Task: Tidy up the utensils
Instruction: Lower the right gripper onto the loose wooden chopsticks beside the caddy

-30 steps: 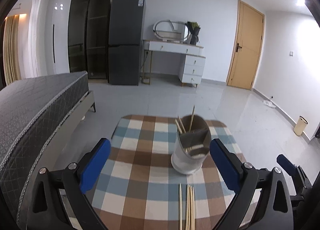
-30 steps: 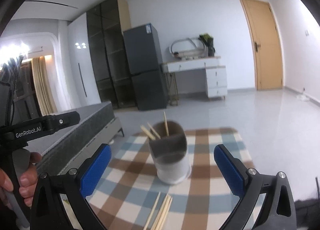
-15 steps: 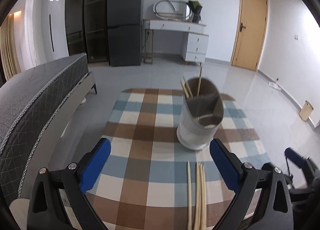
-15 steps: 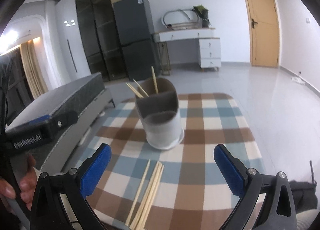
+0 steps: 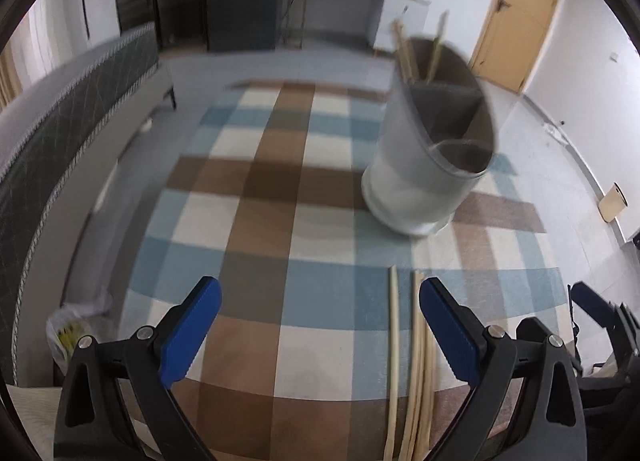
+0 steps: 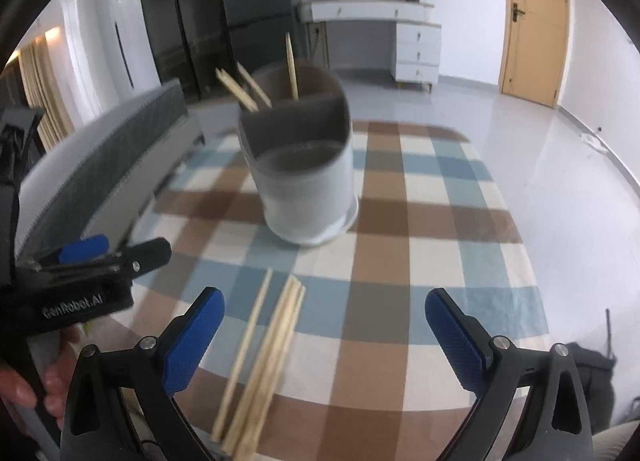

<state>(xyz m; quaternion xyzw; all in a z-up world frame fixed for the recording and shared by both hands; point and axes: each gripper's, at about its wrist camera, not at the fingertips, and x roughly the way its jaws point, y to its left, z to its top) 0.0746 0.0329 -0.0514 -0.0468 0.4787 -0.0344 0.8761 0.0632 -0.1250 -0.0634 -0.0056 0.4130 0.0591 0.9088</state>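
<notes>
Both views are bright, lit evenly by soft indoor light, with no hard shadows on the checked tablecloth [image 5: 260,221]. Motion blur is heavy: the utensil holder [image 5: 432,149] is smeared in the left view, and the loose chopsticks [image 6: 264,357] streak in the right one. The shiny floor [image 6: 560,165] throws pale glare. A warm glow sits at the far left edge. Fisheye bends everything near the rims, and the corners go black.
</notes>
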